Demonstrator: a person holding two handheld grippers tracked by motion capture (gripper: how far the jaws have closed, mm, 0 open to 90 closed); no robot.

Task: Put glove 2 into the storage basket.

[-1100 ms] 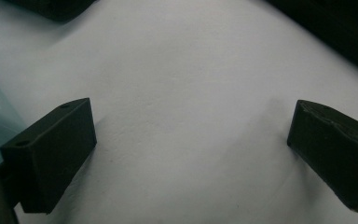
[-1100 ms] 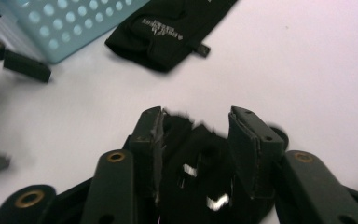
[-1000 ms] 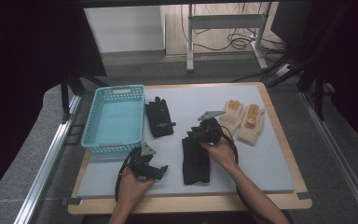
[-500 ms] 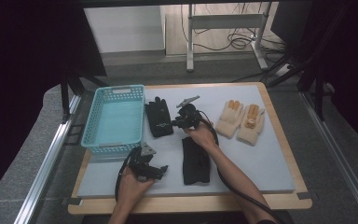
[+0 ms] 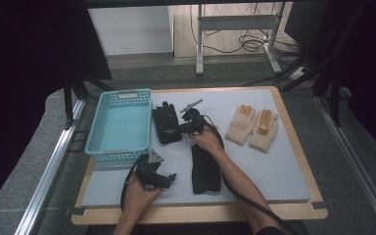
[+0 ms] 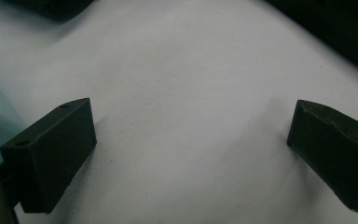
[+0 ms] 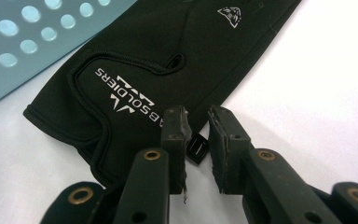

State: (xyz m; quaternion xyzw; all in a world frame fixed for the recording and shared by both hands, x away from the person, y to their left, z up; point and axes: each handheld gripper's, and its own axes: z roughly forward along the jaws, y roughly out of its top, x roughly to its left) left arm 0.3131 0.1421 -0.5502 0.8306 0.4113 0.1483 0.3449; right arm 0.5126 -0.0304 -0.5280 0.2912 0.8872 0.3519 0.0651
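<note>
right gripper (image 7: 196, 135) jaws nearly pressed together at black glove (image 7: 168, 60) cuff beside basket (image 5: 120, 125); thin fabric may slip out; left gripper (image 6: 191, 154) spread.

We are observing bare forearms, no sleeves showing. Our left gripper (image 5: 169, 177) is carrying a grey three-cornered plate; our right gripper (image 7: 196, 135) is showing black jaws, brass-coloured pivot screws, worn pads and a trailing black cable.

The counter (image 5: 274, 161) is evenly lit from above while its surroundings fall dark; both close views are soft, with faint shadows.
</note>
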